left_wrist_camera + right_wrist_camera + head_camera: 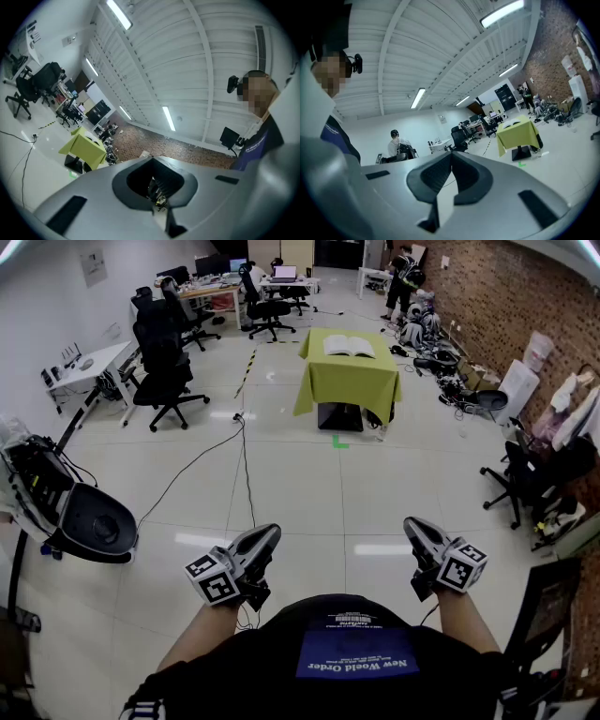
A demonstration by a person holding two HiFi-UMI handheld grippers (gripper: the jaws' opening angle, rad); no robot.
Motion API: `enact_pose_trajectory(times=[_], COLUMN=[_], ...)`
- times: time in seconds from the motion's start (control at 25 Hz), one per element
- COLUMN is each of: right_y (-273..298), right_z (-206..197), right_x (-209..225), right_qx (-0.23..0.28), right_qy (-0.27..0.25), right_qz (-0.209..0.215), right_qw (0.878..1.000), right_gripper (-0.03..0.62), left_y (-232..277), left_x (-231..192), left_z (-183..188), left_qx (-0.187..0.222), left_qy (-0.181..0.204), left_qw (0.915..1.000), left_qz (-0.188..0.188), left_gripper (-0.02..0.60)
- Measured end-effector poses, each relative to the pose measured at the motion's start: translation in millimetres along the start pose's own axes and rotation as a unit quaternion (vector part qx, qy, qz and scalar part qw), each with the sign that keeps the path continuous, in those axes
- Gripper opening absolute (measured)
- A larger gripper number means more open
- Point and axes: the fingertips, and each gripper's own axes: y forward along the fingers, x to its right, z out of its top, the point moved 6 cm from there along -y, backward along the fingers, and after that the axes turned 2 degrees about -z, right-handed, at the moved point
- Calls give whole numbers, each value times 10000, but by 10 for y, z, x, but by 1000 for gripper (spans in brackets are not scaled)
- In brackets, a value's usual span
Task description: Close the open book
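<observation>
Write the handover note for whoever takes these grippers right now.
Left gripper: shut, empty, held low by the body.
Right gripper: shut, empty, held the same way.
Book: lying open on the green table, far across the floor and probably well out of reach from here.
Done: nothing yet.
Left: walk over to the table and close the book.

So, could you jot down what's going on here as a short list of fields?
left gripper: jaws together, empty
right gripper: jaws together, empty
table: green cloth, far ahead of both grippers
book: open, lying flat on the table
task: not started; book looks well out of reach
</observation>
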Motion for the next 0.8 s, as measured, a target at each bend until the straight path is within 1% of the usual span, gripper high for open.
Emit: enact_pose_trajectory(times=[0.2,0.24,0.44,0.6,0.72,0.8], right_y=[204,213,264,314,385,446], right_z=[48,50,46,91,158,256], right_x=[-16,-19,58,286,546,754], right_qx=[6,0,7,1,46,125], right_qy=[59,84,152,207,301,329], right_qz=[-49,-38,-44,12,114,222], right_qw=[10000,10000,9999,9998,9995,9991], right_gripper=[-13,10,17,21,21,21], left_y=[-14,-24,4,199,407,603], left_x=[-159,-169,-266,-329,-410,-457], left_z=[147,153,151,142,126,130], left_qx=[-17,-22,-57,-71,-120,-146], left_qy=[-1,-6,-40,-1,33,132], left_qw=[10000,10000,10000,10000,9999,9996], left_qz=[-78,-75,-25,10,108,179], left_gripper=[2,2,2,2,2,2])
